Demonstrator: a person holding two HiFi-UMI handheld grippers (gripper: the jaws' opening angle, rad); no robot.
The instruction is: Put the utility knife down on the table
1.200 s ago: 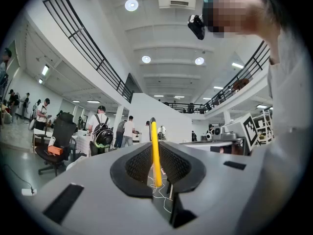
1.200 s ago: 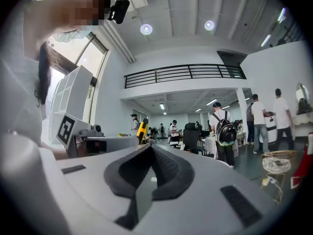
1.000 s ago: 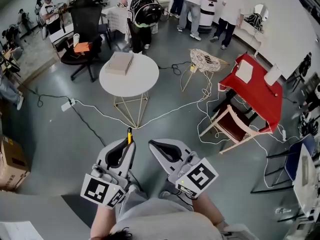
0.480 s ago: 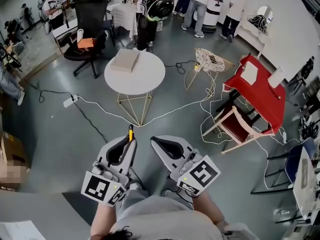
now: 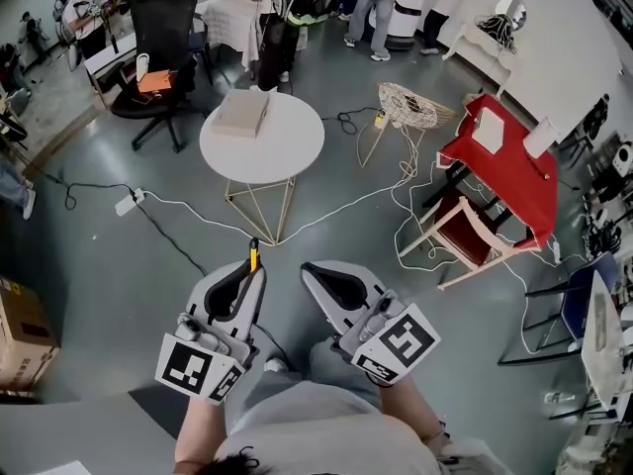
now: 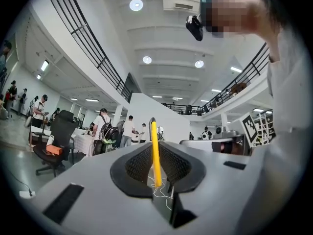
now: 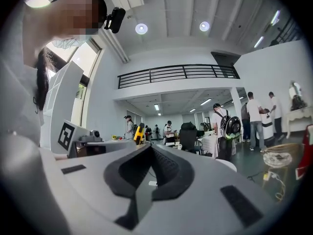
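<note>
Close in, the person's left gripper [image 5: 253,268] has its fingers pinching a yellow utility knife [image 5: 253,255]. The slim handle pokes past the fingertips, in the air above the grey floor and well short of the round white bench [image 5: 287,151]. Just beside it, the right gripper [image 5: 309,269] shows its fingers pressed together on nothing. A cardboard box [image 5: 20,330] sits on the floor, nearer than the bench and far to its left, its contents out of sight. White cable [image 5: 198,216] loops across the floor between the grippers and the bench's wire legs. On the bench top, toward its far-left edge, lies a flat tan box [image 5: 240,115]. To the right of the bench stand a wire basket [image 5: 407,110] on thin legs, a red bench [image 5: 509,171] carrying two white items, and a wooden chair [image 5: 457,240]. Left of and beyond the round bench is a black office chair [image 5: 163,38] with something orange [image 5: 158,80] resting on it. Farther back, people [image 5: 381,3] gather.
</note>
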